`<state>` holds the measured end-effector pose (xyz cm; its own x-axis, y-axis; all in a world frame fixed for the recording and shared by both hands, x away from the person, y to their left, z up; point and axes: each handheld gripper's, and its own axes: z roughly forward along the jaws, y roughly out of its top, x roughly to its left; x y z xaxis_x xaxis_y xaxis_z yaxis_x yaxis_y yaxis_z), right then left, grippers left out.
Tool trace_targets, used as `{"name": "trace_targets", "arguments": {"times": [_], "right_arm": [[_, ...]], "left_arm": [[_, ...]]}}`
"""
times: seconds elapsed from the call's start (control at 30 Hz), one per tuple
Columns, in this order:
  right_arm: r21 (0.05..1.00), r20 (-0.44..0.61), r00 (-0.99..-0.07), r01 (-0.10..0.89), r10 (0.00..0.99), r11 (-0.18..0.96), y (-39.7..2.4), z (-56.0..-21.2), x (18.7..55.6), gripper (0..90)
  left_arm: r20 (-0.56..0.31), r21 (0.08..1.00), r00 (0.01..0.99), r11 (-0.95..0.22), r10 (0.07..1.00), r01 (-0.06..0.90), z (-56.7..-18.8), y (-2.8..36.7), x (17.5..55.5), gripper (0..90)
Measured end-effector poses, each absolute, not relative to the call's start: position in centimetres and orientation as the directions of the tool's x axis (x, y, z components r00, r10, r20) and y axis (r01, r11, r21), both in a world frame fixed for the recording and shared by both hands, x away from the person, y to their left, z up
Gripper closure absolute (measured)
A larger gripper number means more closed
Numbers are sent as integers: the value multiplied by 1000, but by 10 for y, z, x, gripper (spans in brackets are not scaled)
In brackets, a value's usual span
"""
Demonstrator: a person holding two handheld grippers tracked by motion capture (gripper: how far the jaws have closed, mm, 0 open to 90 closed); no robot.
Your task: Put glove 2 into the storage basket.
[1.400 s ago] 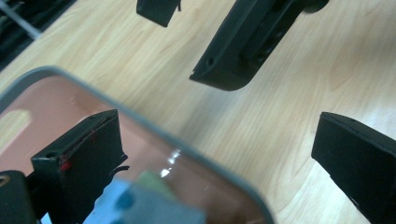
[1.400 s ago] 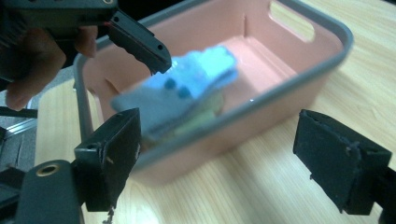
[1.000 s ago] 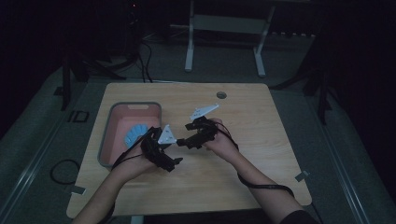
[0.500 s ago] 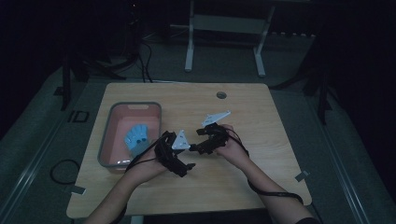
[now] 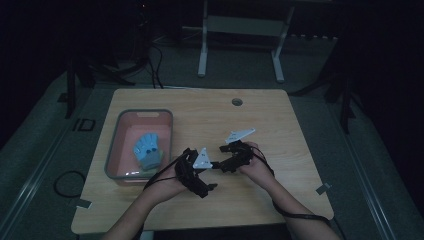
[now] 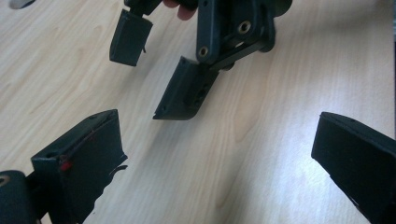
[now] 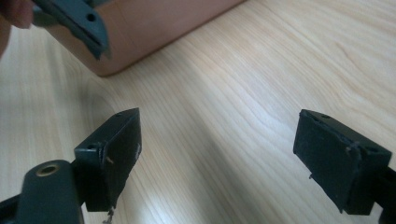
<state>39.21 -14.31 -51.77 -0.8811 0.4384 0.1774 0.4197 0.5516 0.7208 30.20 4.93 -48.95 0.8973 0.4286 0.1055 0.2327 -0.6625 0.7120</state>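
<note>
Looks like a dim lab or test room. Light wooden table with a round cable hole (image 5: 237, 102) on grey carpet, white metal desk frame (image 5: 240, 42) at the far side, black cables (image 5: 150, 55) trailing far left.

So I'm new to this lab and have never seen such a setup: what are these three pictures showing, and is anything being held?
A person sits at a wooden table and holds a hand-operated claw in each hand. The high view looks down from above: the left claw and the right claw meet near the table's middle. The other two pictures come from small cameras riding on the claws, looking along their black jaws. In the left gripper view the jaws stand wide apart over bare wood, with the right claw facing them. The right gripper view shows its own jaws open too. Nothing is held. On the left, a pink bin contains a light blue glove-like item.
</note>
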Motion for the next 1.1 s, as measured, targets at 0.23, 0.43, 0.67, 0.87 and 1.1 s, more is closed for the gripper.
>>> {"name": "trace_targets", "arguments": {"times": [0.23, 0.43, 0.67, 0.87, 1.1], "right_arm": [[706, 177, -870, 438, 460, 556, -158, -531, 388, 152], [701, 179, -864, 448, 471, 556, -169, -537, 381, 150], [692, 164, -858, 452, 486, 563, -179, -547, 375, 150], [695, 141, -858, 441, 494, 568, -186, -553, 369, 150], [702, 138, -849, 447, 509, 555, -198, -561, 361, 150]], "left_arm": [[86, 708, 920, -674, 382, 213, -500, 38, 300, 24], [69, 704, 929, -677, 363, 212, -511, 30, 298, 24], [61, 704, 936, -680, 346, 206, -521, 24, 294, 24], [42, 708, 940, -674, 338, 211, -530, 22, 292, 24], [42, 714, 944, -671, 327, 200, -538, 17, 288, 24]]}}
